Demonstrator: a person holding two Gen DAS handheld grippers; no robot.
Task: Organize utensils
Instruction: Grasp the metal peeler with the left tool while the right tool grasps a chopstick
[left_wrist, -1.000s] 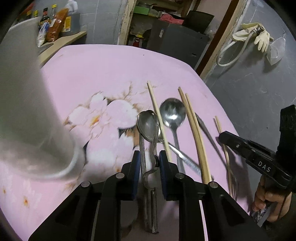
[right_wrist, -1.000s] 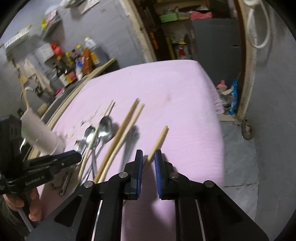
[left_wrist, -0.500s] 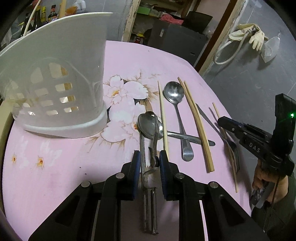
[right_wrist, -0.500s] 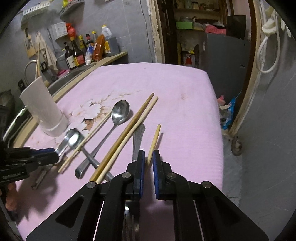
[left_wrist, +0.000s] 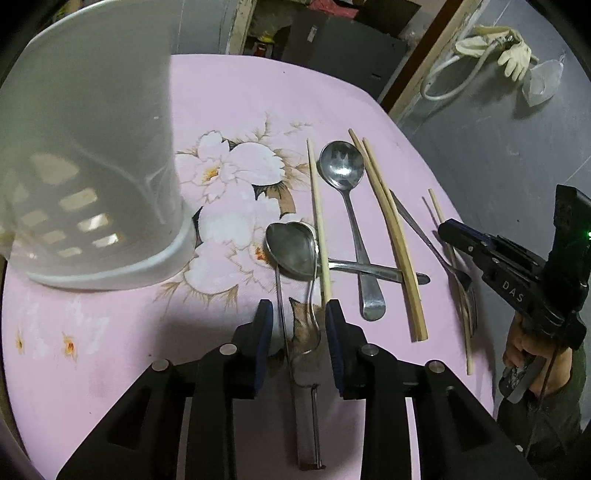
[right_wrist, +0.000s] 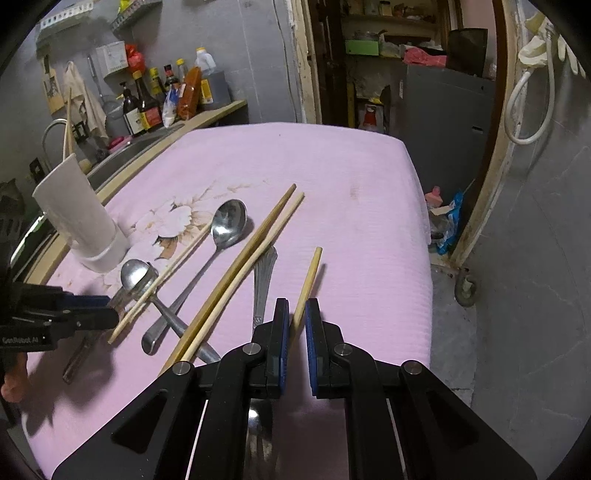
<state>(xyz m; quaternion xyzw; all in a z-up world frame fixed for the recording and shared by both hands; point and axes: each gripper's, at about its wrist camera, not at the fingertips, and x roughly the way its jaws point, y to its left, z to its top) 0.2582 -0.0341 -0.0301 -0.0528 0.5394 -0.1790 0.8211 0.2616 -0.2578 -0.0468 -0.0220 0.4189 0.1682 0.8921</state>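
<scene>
Spoons, chopsticks and a fork lie on a pink flowered cloth (left_wrist: 110, 332). My left gripper (left_wrist: 299, 314) is open, its jaws either side of the handle of a bent metal spoon (left_wrist: 291, 251), which lies on the cloth. A white slotted utensil holder (left_wrist: 85, 166) stands at the left and also shows in the right wrist view (right_wrist: 79, 218). My right gripper (right_wrist: 295, 321) is shut on a single chopstick (right_wrist: 308, 280) at the cloth's right side. A long spoon (right_wrist: 221, 236) and a chopstick pair (right_wrist: 243, 273) lie between the grippers.
A fork (right_wrist: 264, 280) lies under the chopstick pair. Another chopstick (left_wrist: 317, 218) rests over the bent spoon. A counter with sauce bottles (right_wrist: 147, 103) stands behind the table. The table's right edge drops to a grey floor (right_wrist: 517, 295).
My left gripper has opened and let the bent spoon lie on the cloth. The right gripper keeps its hold on the chopstick and has hardly moved.
</scene>
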